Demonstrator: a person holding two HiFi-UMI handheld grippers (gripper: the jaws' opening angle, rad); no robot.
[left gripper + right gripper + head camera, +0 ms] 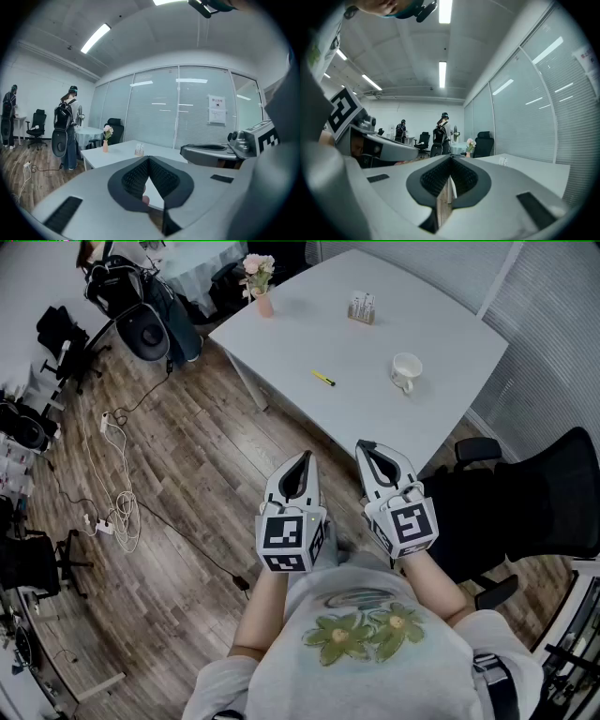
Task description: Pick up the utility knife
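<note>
yellow utility knife (323, 379) on white table (441, 418)

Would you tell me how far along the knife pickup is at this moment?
Done: nothing yet. The yellow utility knife lies untouched on the white table, apart from the mug. In hand: nothing. The left gripper and right gripper are both shut and empty, well short of the knife. Left: reach over, open a gripper, close on the knife, lift.

Nothing can be read: the notice (216, 110) on the glass wall (154, 112) (a white sheet) is too small.
</note>
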